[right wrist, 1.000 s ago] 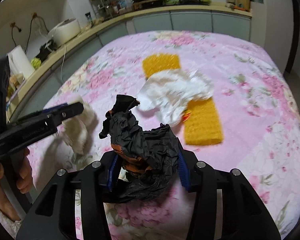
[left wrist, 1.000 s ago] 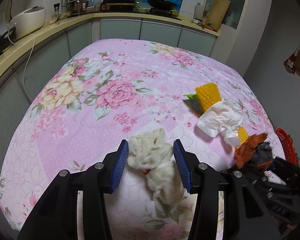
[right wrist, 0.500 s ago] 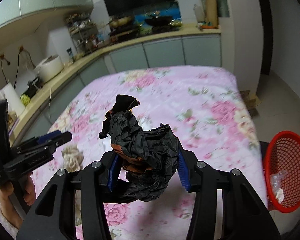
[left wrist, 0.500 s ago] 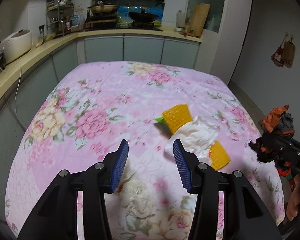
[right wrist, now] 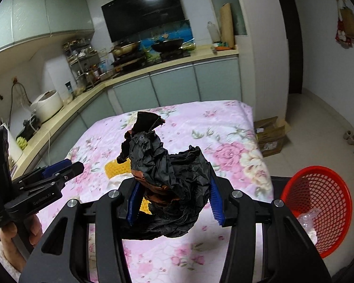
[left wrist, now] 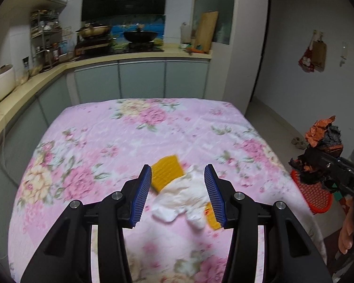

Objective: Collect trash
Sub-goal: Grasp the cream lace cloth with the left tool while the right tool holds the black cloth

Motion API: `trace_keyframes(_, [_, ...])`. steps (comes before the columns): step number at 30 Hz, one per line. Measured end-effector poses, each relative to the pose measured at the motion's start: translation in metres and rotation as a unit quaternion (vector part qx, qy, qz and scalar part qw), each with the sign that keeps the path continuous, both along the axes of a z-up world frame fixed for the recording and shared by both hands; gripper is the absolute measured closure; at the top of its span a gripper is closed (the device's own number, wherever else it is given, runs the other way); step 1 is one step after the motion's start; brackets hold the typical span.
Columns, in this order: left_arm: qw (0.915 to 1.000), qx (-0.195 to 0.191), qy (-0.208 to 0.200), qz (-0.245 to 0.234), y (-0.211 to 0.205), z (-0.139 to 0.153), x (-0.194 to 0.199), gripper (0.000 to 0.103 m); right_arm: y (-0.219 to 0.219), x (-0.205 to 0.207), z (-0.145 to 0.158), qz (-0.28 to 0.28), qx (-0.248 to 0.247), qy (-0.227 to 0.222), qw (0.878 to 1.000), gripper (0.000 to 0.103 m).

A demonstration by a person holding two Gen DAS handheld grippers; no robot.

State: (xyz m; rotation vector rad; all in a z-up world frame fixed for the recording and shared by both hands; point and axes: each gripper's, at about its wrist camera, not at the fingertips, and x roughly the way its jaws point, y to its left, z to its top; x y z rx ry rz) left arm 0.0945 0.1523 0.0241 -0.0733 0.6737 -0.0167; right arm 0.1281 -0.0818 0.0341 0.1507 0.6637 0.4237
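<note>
Right claw (right wrist: pixel 173 200) clamped on crumpled black wrapper (right wrist: pixel 170 184), red basket (right wrist: pixel 318 207) at 4 o'clock beyond the bed (right wrist: pixel 224 136) edge: to be swung fully over the rim before release; left claw (left wrist: pixel 178 194) wide, empty above white tissue (left wrist: pixel 184 200).

Pink floral tablecloth (left wrist: pixel 120 141) carries a yellow sponge (left wrist: pixel 167 173) and white tissue (left wrist: pixel 184 195).

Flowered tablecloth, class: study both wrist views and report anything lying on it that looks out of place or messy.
A crumpled white tissue lies loose on the pink flowered tablecloth, draped over a yellow ridged sponge-like strip: litter on an otherwise tidy cloth. The right gripper holds a black crumpled wrapper, near the red basket.
</note>
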Motion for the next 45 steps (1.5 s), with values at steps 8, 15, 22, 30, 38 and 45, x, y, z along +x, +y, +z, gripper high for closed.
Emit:
trace_keyframes(8, [0.9985, -0.038, -0.006, -0.039, -0.004, 0.013, 0.01, 0.058, -0.027, -0.001, 0.003, -0.03, 0.006, -0.002, 1.0, 0.056])
trace_keyframes(15, [0.9992, -0.039, 0.0, 0.009, 0.039, 0.014, 0.006, 0.057, -0.036, 0.001, -0.005, -0.034, 0.007, 0.007, 0.999, 0.056])
trace_keyframes(22, [0.9984, -0.014, 0.049, 0.024, 0.054, -0.02, -0.017, 0.031, -0.032, 0.006, -0.009, -0.028, 0.008, 0.016, 0.999, 0.056])
trace_keyframes(30, [0.9905, -0.006, 0.127, 0.054, 0.061, -0.083, -0.034, 0.032, -0.026, 0.009, -0.013, -0.022, 0.006, 0.022, 1.0, 0.056])
trace_keyframes(38, [0.9876, 0.009, 0.135, 0.08, 0.07, -0.098, -0.028, 0.061, -0.023, 0.009, -0.019, -0.02, 0.004, 0.031, 0.999, 0.056])
trace_keyframes(45, [0.9876, 0.02, 0.122, 0.097, 0.077, -0.094, -0.035, 0.078, -0.017, 0.011, -0.02, -0.014, -0.003, 0.035, 0.999, 0.056])
